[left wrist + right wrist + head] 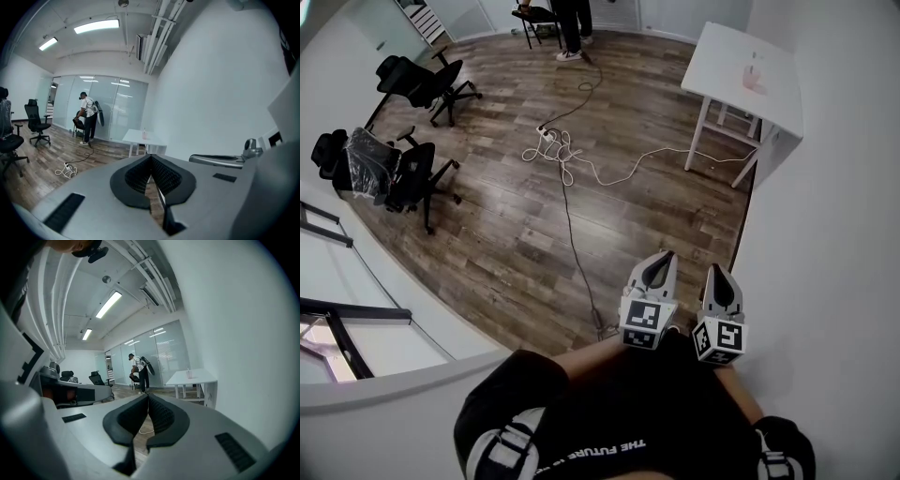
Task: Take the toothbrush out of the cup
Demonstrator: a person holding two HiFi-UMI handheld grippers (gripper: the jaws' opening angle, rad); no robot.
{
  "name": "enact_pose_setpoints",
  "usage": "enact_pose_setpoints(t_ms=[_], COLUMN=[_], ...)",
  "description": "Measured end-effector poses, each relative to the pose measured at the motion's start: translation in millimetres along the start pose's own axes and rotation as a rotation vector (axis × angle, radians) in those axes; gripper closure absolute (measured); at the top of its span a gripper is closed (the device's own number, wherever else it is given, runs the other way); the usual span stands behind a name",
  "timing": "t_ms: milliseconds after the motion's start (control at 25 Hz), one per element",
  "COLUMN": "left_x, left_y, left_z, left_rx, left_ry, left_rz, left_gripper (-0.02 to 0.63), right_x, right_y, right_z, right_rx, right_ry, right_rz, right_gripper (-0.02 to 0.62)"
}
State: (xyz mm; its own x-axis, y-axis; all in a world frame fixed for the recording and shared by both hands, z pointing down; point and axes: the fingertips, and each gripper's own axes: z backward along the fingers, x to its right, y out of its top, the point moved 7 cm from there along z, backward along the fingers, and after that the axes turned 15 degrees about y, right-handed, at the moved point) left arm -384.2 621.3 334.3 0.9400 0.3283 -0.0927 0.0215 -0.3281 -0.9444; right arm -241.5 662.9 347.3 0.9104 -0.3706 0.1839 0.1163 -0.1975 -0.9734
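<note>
Standing beside the white wall, the person keeps both tools close to the chest, pointing out over the wooden floor. The left hand-held gripper is clenched, its ribbed black pads pressed together with nothing between them. The right hand-held gripper is clenched too and just as empty, and it sits just beside the left one. Well apart from both, across the room, a small pinkish cup stands on the white tabletop against that same wall. Whether the toothbrush is in it is too small to tell from here. A white cable loops over the floor from a power strip toward the table legs. Two black office chairs stand along the left side, and another person stands at the far end by the glass partition.
</note>
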Motion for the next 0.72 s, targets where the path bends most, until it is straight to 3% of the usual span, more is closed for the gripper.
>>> enact_pose_setpoints(t_ms=[720], left_x=[-66.6], left_y=[8.1], left_z=[-6.2], left_rx=[0.008], left_ry=[-0.022], left_rz=[0.044], left_gripper=[0.591], right_x=[-50.5], right_y=[3.1], right_z=[-55.6], right_rx=[0.001], right_ry=[0.021], right_rz=[0.054], right_gripper=[0.58])
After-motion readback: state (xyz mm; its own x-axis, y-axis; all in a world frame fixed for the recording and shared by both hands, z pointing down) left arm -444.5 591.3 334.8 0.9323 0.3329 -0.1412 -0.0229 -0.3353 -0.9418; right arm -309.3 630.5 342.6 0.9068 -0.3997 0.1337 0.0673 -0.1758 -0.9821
